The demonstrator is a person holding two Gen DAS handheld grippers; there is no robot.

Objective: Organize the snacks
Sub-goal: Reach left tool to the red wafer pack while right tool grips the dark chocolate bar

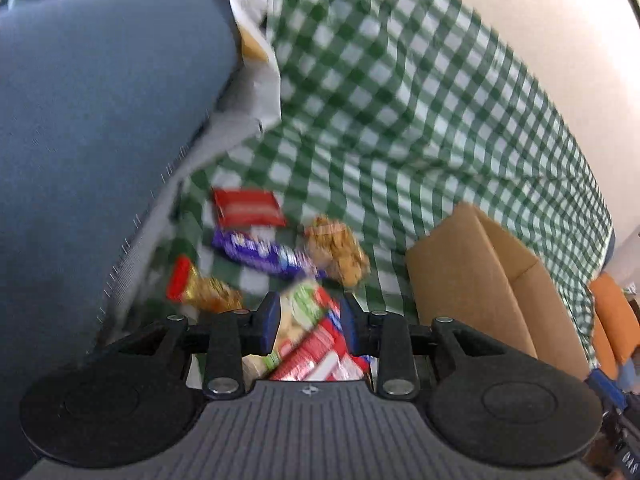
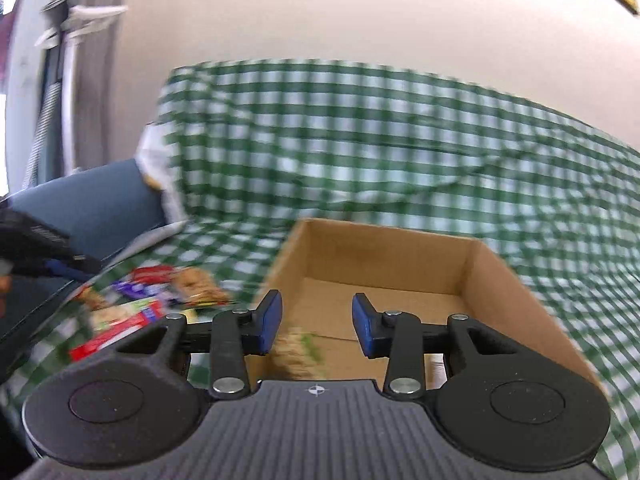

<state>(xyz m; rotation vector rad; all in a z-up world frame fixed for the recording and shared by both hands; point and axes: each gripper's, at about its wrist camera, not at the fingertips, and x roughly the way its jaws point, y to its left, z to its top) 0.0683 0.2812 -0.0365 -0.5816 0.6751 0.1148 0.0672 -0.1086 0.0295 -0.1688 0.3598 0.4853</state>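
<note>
Left gripper (image 1: pixel 308 322) pads clamp red-green snack packet (image 1: pixel 310 336) on checked cloth (image 1: pixel 400 120); right gripper (image 2: pixel 317 322) part-open over cardboard box (image 2: pixel 500 288), blurred packet (image 2: pixel 300 350) between pads, contact unclear.

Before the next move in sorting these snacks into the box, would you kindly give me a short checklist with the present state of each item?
1. Cardboard box open at the top: ok.
2. Box has free floor space: ok, with one blurred packet inside near its front wall.
3. Left gripper has a snack between its fingers: ok, the red and green packet sits there; whether the pads press it, cannot tell.
4. Right gripper free of any load: ok, jaws apart above the box.
5. Other snacks within sight: ok, purple packet and red packet lie on the checked cloth.
</note>
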